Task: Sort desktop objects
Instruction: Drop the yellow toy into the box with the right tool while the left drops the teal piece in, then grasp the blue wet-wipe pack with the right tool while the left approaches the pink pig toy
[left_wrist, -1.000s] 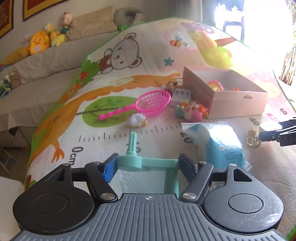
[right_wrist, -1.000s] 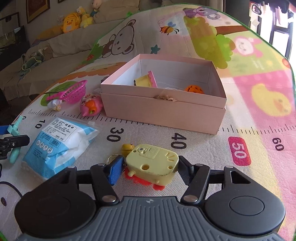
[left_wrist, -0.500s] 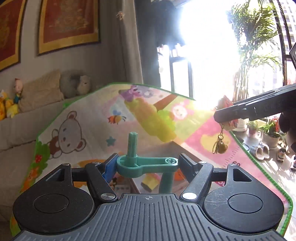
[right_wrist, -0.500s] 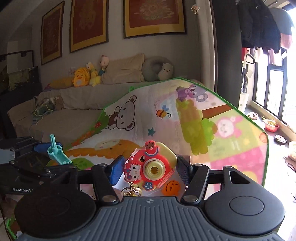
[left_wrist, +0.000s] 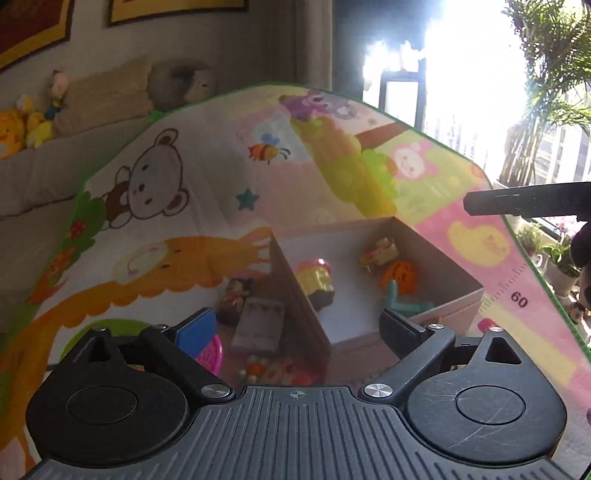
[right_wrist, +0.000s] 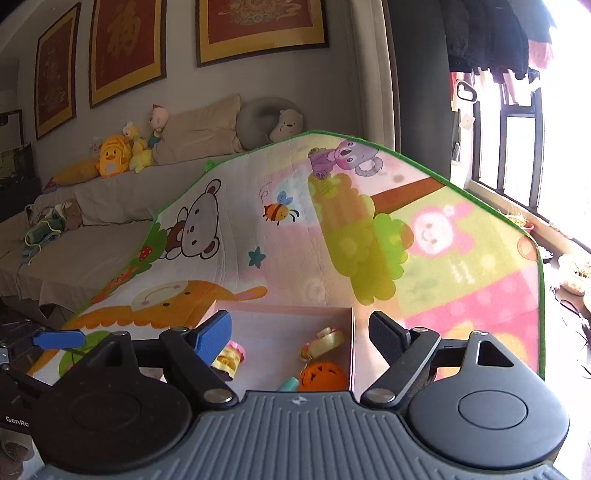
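The pink box (left_wrist: 424, 247) sits on the play mat below both grippers. In it lie a teal plastic toy (left_wrist: 402, 300), an orange ball (left_wrist: 400, 271), a red and yellow camera toy (left_wrist: 380, 251) and a yellow and pink toy (left_wrist: 316, 277). My left gripper (left_wrist: 297, 328) hangs over the box's near left corner, jaws opening, nothing between them. My right gripper (right_wrist: 299, 336) hovers over the box (right_wrist: 352, 350), jaws opening and empty too. Under it I see the camera toy (right_wrist: 325, 339), the orange ball (right_wrist: 323, 376) and the tip of the teal toy (right_wrist: 290, 384).
Left of the box on the cartoon play mat (left_wrist: 192, 229) lie a dark small toy (left_wrist: 234, 295), a grey block (left_wrist: 258, 325), a pink basket (left_wrist: 210, 354) and a colourful toy (left_wrist: 277, 371). A sofa (right_wrist: 92, 229) with plush toys stands behind; a bright window is at the right.
Both grippers have opened. The teal toy left the left jaws and the camera toy left the right jaws; both now lie in the box. Both views tilted down toward the box.
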